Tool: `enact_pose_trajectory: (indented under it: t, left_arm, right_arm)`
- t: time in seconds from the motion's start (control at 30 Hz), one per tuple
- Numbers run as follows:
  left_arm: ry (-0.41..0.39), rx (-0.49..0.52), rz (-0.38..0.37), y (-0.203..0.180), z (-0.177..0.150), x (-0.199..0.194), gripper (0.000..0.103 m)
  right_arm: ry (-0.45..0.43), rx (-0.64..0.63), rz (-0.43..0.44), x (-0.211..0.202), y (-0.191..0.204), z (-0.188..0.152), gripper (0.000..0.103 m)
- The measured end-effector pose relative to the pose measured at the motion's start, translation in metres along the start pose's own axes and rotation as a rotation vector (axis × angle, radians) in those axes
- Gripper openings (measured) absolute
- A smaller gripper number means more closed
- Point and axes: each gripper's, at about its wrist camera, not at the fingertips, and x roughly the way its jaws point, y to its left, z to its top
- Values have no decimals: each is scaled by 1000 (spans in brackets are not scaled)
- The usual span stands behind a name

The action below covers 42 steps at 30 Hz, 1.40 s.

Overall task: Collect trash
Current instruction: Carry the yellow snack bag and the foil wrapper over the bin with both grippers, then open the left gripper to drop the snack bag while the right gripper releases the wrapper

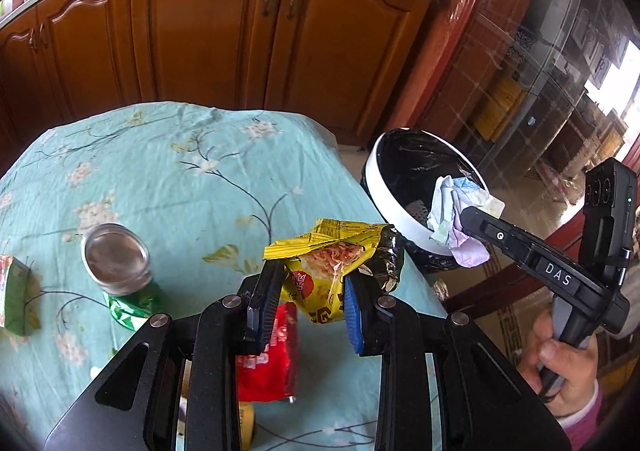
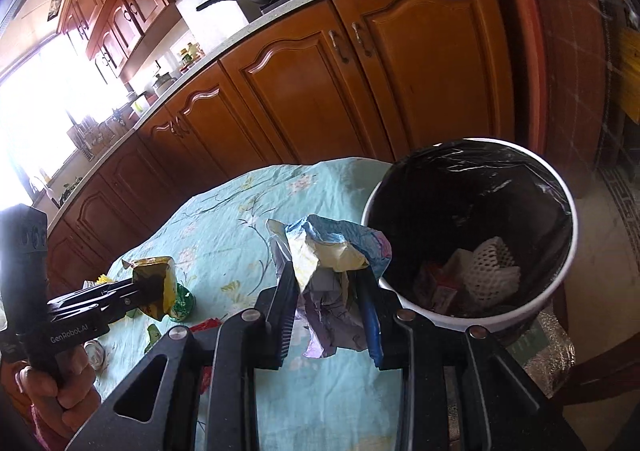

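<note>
1. Left wrist view: the left gripper (image 1: pixel 310 295) is clamped on a yellow snack wrapper (image 1: pixel 334 263), which is held above the table edge nearest the bin
2. Right wrist view: the right gripper (image 2: pixel 330 315) is clamped on a wad of crumpled paper and plastic (image 2: pixel 330 263), which is held just beside the rim of the trash bin (image 2: pixel 472 315)
3. The bin is lined with a black bag (image 2: pixel 460 191) and is placed on the floor just beside the table (image 1: pixel 160 179); white foam netting (image 2: pixel 490 267) and other scraps are seen inside it
4. The table is covered with a teal floral cloth; a green can (image 1: pixel 120 267), a red packet (image 1: pixel 268 363) and a green carton (image 1: pixel 14 295) are left lying on it
5. Each gripper handle is held by a hand (image 1: pixel 560 367)
</note>
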Motion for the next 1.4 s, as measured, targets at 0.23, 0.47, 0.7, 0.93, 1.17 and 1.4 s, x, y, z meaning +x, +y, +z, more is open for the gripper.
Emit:
enact_pose_trajectory:
  t: [0.23,0.47,0.7,0.93,1.17,1.4]
  left_arm:
    - [35,37,-6,-30,9,25,26]
    - [43,61,-18,-51,27,39,26]
    - [57,96,-14,-77,51,58,27]
    - [91,110,-3,-92,65,87,27]
    - [143,123,13,-104,74,116,27]
    - [194,149,35,-113,79,137,34]
  right_arm:
    - [-14,28,-34,-15,-28,-2,30]
    - [-31,42,-60,-26,-47,4,30]
    - [-33,38,-100,-29,-64,15,31]
    - [-28,52,-127,-27,-81,25,32]
    - [10,49,-151,-15,-95,35,33]
    - [45,54,-165,-2,-108,41,35]
